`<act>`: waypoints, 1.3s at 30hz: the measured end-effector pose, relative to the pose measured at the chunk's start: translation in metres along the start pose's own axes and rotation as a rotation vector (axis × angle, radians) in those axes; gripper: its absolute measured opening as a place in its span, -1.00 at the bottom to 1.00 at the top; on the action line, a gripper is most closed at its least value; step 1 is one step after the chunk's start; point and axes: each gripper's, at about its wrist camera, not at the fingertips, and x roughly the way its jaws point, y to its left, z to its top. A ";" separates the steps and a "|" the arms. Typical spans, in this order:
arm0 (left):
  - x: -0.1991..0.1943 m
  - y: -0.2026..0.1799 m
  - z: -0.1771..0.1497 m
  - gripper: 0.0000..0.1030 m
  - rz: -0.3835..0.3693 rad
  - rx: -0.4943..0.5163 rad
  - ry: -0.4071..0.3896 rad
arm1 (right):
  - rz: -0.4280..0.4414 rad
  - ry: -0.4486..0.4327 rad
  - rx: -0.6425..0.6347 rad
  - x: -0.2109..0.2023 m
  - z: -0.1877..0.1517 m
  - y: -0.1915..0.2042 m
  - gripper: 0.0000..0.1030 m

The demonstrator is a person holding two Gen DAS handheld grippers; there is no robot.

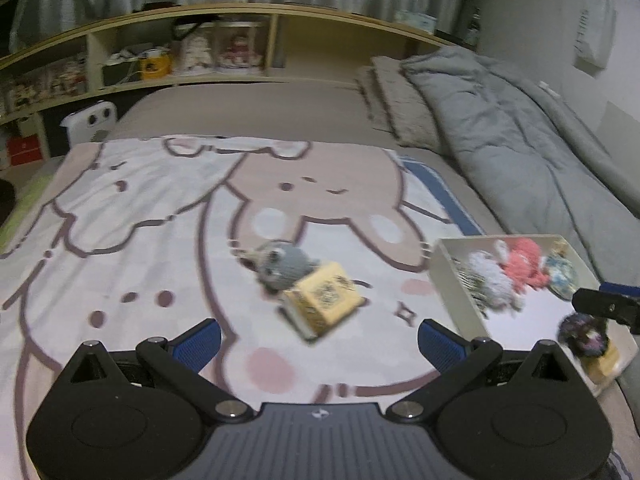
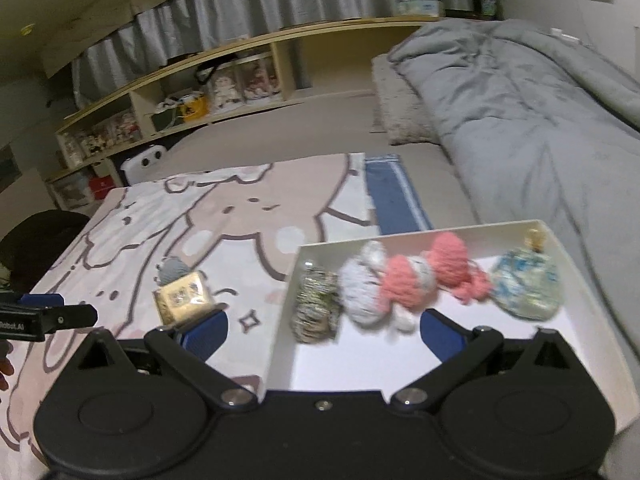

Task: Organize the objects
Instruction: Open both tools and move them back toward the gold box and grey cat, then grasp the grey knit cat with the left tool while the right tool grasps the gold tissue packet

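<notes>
On the cartoon blanket (image 1: 132, 240) lie a grey knitted toy (image 1: 280, 266) and a yellow box (image 1: 326, 300), touching each other. My left gripper (image 1: 318, 340) hovers open just short of the box, with nothing between its fingers. A white tray (image 1: 456, 284) to the right holds several soft toys and a dark pompom (image 1: 584, 332). My right gripper (image 2: 324, 334) is open over the tray (image 2: 420, 232), close to a camouflage pouch (image 2: 316, 308), a white plush (image 2: 364, 284), pink knits (image 2: 452, 264) and a blue patterned pouch (image 2: 524, 284). The yellow box (image 2: 184, 298) sits left of the tray.
A grey duvet (image 1: 520, 128) and a pillow (image 1: 396, 104) lie along the bed's right side. Wooden shelves (image 1: 180, 56) with dolls run behind the bed. A blue strip (image 2: 394, 196) lies beyond the tray. The other gripper (image 2: 52, 314) and a hand (image 2: 4, 364) show at the left edge.
</notes>
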 end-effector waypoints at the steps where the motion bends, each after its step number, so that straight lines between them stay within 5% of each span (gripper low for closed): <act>1: 0.000 0.005 0.001 1.00 0.004 -0.009 -0.004 | 0.005 -0.001 -0.003 0.003 0.001 0.005 1.00; 8: 0.007 0.032 0.009 1.00 0.025 -0.014 -0.029 | 0.059 -0.018 -0.017 0.032 0.004 0.038 1.00; 15: 0.027 0.046 0.017 0.82 -0.031 -0.062 -0.030 | 0.112 -0.059 -0.074 0.063 -0.002 0.075 1.00; 39: 0.153 0.073 0.034 0.51 -0.185 -0.338 0.079 | 0.260 0.075 -0.262 0.181 -0.023 0.140 0.97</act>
